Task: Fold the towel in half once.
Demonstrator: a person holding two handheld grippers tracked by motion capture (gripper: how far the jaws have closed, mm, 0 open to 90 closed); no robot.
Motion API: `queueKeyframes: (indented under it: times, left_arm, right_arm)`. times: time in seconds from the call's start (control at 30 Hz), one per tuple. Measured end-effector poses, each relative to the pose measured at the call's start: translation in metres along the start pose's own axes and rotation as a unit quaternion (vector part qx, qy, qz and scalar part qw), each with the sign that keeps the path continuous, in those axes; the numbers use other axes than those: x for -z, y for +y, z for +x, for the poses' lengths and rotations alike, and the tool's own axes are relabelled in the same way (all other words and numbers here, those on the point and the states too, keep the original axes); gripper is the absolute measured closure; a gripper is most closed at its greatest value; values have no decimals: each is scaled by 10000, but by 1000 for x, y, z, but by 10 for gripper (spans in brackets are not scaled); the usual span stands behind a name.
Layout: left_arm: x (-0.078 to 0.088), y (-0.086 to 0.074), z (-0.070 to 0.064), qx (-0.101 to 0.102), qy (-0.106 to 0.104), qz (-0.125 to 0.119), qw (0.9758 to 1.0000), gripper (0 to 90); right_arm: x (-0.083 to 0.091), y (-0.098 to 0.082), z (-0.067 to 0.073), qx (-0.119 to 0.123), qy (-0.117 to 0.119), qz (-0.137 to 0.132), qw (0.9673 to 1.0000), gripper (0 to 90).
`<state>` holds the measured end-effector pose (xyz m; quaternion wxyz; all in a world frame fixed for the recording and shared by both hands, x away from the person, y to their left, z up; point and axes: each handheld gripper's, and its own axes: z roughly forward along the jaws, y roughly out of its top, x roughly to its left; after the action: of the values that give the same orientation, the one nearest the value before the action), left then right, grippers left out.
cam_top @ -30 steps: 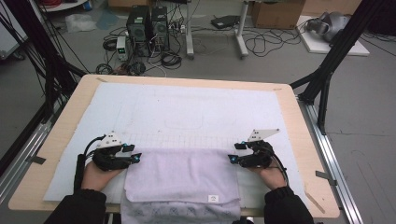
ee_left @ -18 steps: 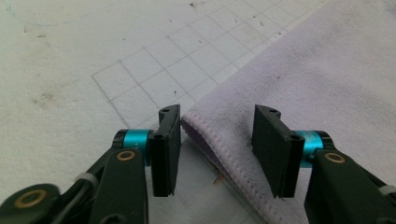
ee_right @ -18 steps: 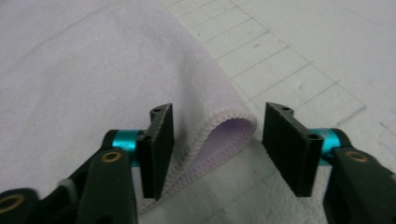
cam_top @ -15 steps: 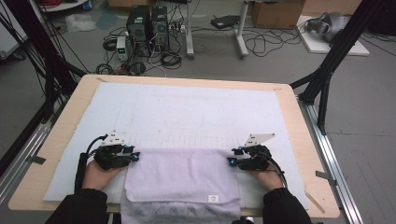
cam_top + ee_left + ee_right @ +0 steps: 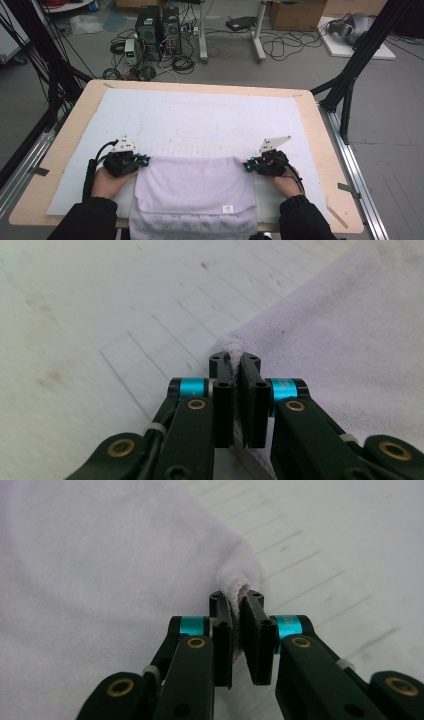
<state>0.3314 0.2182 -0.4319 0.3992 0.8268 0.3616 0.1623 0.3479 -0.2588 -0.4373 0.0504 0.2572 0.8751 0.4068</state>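
Observation:
A pale lilac towel (image 5: 192, 187) lies folded at the near edge of the table, its front part hanging over the edge. My left gripper (image 5: 146, 162) sits at the towel's far left corner; its jaws have just been closing and are now shut on that corner (image 5: 232, 350). My right gripper (image 5: 246, 165) sits at the far right corner; its jaws have just been closing too and now pinch a bunched fold of that corner (image 5: 239, 582). Both grippers rest low on the white mat (image 5: 200, 120).
The white mat covers most of the wooden table (image 5: 75, 125). Black frame legs (image 5: 350, 70) stand at the table's right, and computers and cables (image 5: 160, 30) lie on the floor beyond the far edge. A small label (image 5: 227, 209) shows on the towel's near fold.
Both grippers have edged inward onto the towel's far corners and closed on them. The towel's far edge looks slightly gathered at each corner.

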Motion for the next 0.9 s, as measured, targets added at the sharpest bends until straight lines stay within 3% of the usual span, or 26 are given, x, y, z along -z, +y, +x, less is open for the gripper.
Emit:
queueKeyframes:
  times: [0.17, 0.33, 0.4, 0.43, 0.5, 0.57, 0.7, 0.77, 0.9]
  left_arm:
    - [-4, 48, 28, 105, 338, -264, 9990, 854]
    - [3, 122, 56, -151, 915, -471, 9946, 856]
    - [9, 145, 60, -82, 1046, -661, 9923, 848]
    - [10, 150, 60, -23, 1085, -758, 9912, 802]
    - [8, 148, 61, 79, 1029, -726, 9920, 606]
    - [5, 134, 62, 109, 873, -636, 9941, 571]
    - [0, 98, 59, 172, 686, -314, 9970, 510]
    - [0, 79, 55, 227, 545, -392, 9975, 502]
    - [-3, 51, 41, 45, 256, -378, 9989, 529]
  right_arm:
    - [5, 37, -34, -111, -380, -135, 9991, 843]
    - [26, 92, -70, -192, -859, -412, 9953, 845]
    - [40, 119, -78, -130, -1022, -512, 9934, 843]
    - [46, 129, -81, -144, -1055, -564, 9927, 827]
    - [49, 137, -86, -292, -1077, -774, 9907, 639]
    - [46, 130, -90, -475, -997, -716, 9913, 589]
    - [30, 101, -81, -401, -994, -424, 9933, 499]
    - [27, 87, -72, -346, -964, -417, 9939, 496]
    - [25, 62, -55, -288, -886, -356, 9950, 480]
